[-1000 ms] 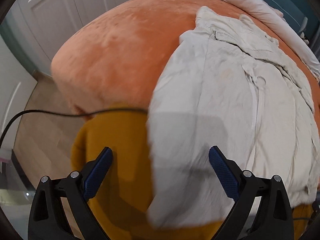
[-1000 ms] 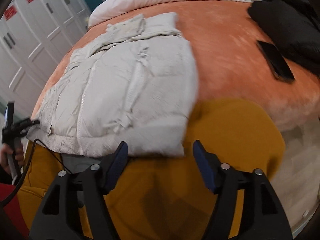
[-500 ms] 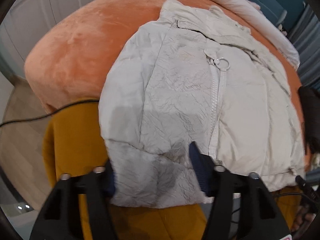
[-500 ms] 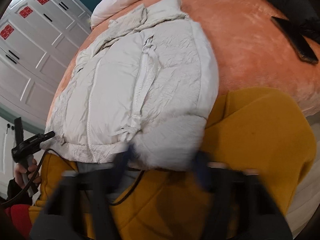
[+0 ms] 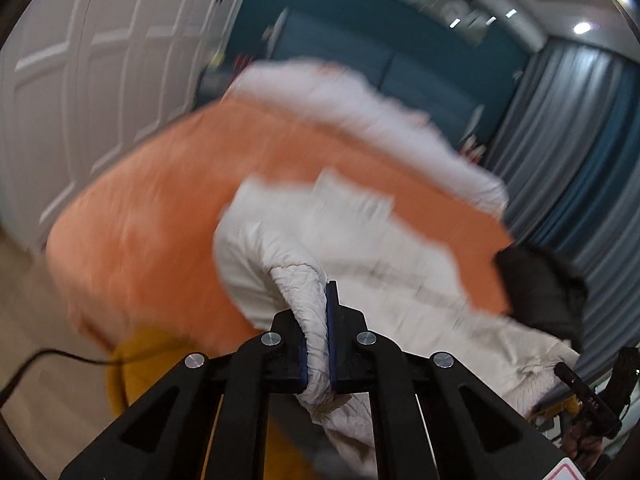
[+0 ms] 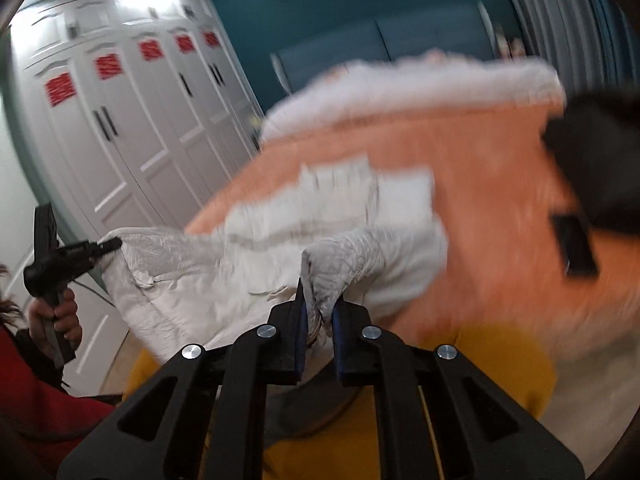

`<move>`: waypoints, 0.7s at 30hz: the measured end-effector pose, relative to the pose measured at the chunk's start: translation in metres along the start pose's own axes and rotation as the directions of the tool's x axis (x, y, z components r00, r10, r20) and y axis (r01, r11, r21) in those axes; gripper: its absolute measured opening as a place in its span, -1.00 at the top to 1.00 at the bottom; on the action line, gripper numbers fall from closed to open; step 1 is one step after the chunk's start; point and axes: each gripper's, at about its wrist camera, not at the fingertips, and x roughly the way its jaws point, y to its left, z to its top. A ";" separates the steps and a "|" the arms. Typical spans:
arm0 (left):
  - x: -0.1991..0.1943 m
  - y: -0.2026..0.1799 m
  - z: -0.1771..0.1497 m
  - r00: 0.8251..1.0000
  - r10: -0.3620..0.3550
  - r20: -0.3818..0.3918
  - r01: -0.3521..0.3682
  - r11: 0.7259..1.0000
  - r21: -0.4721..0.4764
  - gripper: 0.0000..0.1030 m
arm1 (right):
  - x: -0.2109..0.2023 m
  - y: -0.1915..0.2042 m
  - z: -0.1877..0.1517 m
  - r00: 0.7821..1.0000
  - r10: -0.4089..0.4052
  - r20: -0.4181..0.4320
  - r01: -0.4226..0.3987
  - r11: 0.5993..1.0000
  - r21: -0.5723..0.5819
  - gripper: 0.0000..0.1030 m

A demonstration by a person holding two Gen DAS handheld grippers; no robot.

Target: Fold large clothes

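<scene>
Pale grey-white puffer jacket (image 5: 360, 248), crinkled shell, spread across the orange bedspread (image 5: 152, 216). Lower hem lifted off the bed at both corners, bunched into tight wrinkled folds. One corner pinched in the left tool (image 5: 318, 344), fabric squeezed between the blue pads and spilling out below. Other corner pinched in the right tool (image 6: 320, 332). Hem strung between the two, sagging slightly. Upper body and collar end lying flat further up the bed, blurred.
</scene>
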 end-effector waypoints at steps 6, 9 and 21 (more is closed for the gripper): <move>-0.004 -0.005 0.050 0.989 -0.010 0.146 0.013 1.000 -0.020 0.89 | -0.007 -0.004 0.061 0.973 -0.013 0.231 0.019 1.000 -0.024 0.82; 0.036 0.004 0.077 0.984 0.067 0.163 -0.061 0.997 -0.045 0.82 | 0.034 -0.034 0.087 0.961 -0.038 0.273 0.028 0.999 0.042 0.81; 0.267 0.053 0.143 0.938 0.347 -0.022 -0.347 0.938 -0.014 0.64 | 0.191 -0.090 0.167 0.906 -0.212 0.366 0.126 0.961 0.245 0.31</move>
